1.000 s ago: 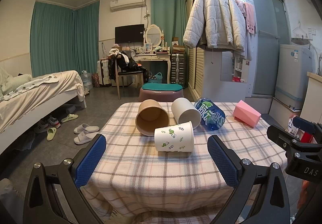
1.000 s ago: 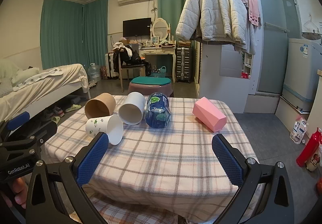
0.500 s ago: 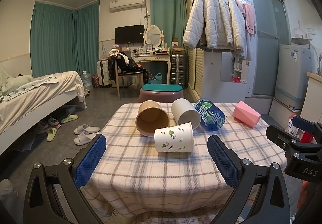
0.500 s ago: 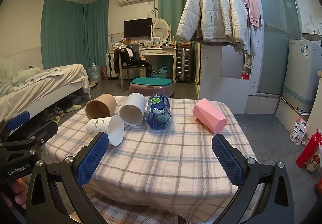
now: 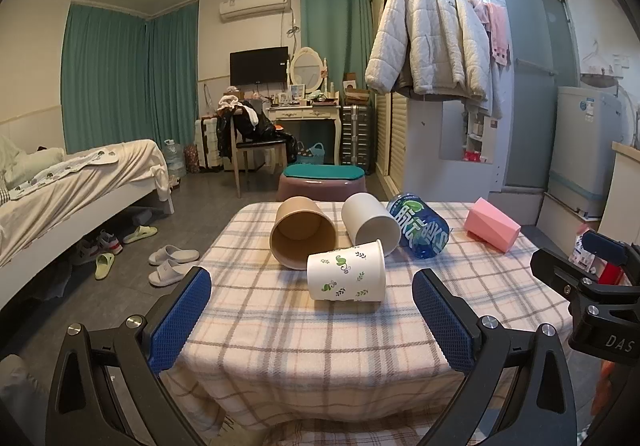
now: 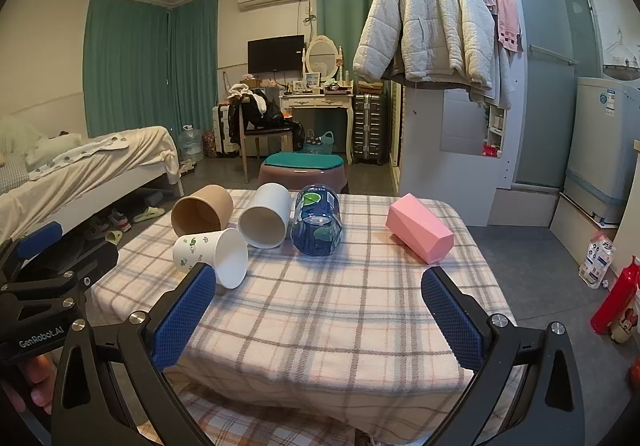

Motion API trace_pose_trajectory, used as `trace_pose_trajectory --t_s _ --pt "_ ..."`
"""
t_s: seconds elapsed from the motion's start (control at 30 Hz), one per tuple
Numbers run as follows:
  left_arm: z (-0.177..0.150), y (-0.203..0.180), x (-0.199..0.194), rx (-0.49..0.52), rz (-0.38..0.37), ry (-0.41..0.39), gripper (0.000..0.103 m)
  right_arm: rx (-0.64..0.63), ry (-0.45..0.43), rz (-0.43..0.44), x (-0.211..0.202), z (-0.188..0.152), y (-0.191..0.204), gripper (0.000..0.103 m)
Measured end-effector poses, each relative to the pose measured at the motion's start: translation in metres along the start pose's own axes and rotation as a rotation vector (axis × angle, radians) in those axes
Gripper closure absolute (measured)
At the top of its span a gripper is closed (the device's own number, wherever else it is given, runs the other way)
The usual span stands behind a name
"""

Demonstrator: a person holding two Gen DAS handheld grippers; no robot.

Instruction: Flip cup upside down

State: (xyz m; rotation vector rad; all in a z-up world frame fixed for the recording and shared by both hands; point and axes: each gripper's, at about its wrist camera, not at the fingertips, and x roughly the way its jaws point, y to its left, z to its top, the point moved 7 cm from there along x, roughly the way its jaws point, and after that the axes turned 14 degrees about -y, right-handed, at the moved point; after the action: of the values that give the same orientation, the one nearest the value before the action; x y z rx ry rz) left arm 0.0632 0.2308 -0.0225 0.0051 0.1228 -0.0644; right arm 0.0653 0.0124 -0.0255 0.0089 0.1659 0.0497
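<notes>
Several cups lie on their sides on the checked tablecloth [image 5: 304, 330]: a white paper cup with green leaf print [image 5: 346, 277] [image 6: 210, 256] nearest, a brown paper cup [image 5: 301, 232] [image 6: 202, 210], a plain white cup [image 5: 370, 224] [image 6: 266, 221], a blue cup [image 5: 418, 232] [image 6: 316, 219] and a pink faceted cup [image 5: 492, 225] [image 6: 420, 228]. My left gripper [image 5: 312, 320] is open and empty, held before the table's near edge, facing the leaf cup. My right gripper [image 6: 316, 316] is open and empty, to the right of the left one.
A stool with a teal cushion [image 5: 322, 181] stands behind the table. A bed [image 5: 72, 181] is at the left, slippers [image 5: 168, 264] on the floor, a wardrobe with a hanging jacket [image 5: 430, 41] at the right. A red bottle [image 6: 614, 296] stands on the floor at the right.
</notes>
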Motion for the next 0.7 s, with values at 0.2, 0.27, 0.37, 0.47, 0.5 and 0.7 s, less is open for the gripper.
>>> trace_pose_trajectory --t_s 0.2,0.27,0.37,0.47,0.5,0.7 --pt "-0.001 0.0 0.0 -0.001 -0.004 0.002 0.0 0.004 0.003 0.008 0.001 -0.002 -0.002 0.0" --pt "-0.005 -0.005 0.004 0.0 -0.001 0.008 0.0 0.005 0.001 0.009 0.001 -0.002 -0.002 0.0" --pt "-0.006 -0.011 0.008 0.0 0.0 0.018 0.0 0.002 0.0 0.017 0.003 -0.002 -0.009 0.0" --pt "-0.004 -0.019 0.013 -0.002 0.001 0.027 0.0 -0.014 0.0 0.003 0.007 0.001 -0.027 0.0" --pt "-0.004 -0.022 0.015 -0.003 -0.001 0.032 0.0 -0.019 0.002 -0.003 0.009 0.002 -0.034 0.0" --pt "-0.007 -0.045 0.039 -0.026 -0.013 0.084 0.0 -0.071 0.04 -0.031 0.031 0.008 -0.084 0.0"
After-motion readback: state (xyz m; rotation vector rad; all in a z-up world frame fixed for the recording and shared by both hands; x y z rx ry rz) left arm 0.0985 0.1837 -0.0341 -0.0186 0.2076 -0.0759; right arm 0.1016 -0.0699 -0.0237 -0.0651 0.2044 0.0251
